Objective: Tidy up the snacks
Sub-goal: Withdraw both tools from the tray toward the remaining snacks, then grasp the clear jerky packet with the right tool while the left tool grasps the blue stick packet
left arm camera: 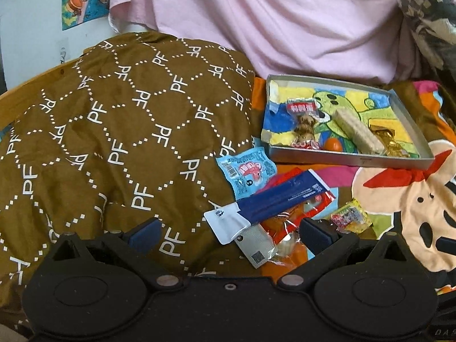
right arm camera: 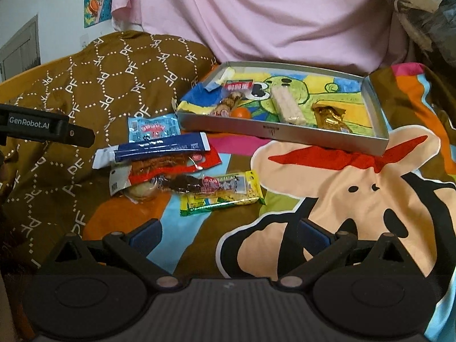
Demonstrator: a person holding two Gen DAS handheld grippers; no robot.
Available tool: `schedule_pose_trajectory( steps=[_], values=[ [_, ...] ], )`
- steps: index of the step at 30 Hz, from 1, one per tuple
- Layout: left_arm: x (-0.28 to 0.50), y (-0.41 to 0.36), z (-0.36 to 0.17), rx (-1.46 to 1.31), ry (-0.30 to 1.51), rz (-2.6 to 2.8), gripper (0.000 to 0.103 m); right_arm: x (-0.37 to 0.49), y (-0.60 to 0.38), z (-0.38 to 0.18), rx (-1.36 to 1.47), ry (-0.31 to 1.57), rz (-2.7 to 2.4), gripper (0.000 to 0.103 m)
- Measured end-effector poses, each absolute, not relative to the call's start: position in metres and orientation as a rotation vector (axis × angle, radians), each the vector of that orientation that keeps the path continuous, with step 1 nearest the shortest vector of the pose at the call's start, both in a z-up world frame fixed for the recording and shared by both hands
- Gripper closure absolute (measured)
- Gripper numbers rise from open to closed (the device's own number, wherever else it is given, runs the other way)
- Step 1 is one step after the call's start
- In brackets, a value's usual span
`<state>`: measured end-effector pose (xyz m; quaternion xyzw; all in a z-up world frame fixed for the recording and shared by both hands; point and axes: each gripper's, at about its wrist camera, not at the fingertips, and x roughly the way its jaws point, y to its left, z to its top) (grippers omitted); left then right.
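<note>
Plainly mid-sort: some snacks lie in the tray (right arm camera: 285,135), a pile (left arm camera: 273,208) waits on the bed beside it. Left gripper (left arm camera: 230,232) gapes released over the pile, right gripper (right arm camera: 228,236) likewise empty; next, pinch one.

Left claw (left arm camera: 229,235) hangs low with jaws spread wide; right claw (right arm camera: 229,235) likewise gapes, holding nothing.

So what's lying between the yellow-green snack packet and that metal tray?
Only bare cartoon bedsheet. In the right wrist view nothing lies between the yellow-green packet and the tray; the other snacks pile up to the left.
</note>
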<state>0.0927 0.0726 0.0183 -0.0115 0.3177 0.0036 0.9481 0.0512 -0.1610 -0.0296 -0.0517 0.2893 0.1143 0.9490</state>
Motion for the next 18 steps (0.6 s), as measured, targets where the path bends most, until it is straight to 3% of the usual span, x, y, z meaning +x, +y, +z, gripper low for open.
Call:
schedule_pose_trajectory(
  steps=[18],
  values=[
    [0.128,0.072,0.001,-0.002,0.713,-0.018,0.001,0.075,-0.157,-0.048,-0.100,0.666,0.208,0.000]
  ],
)
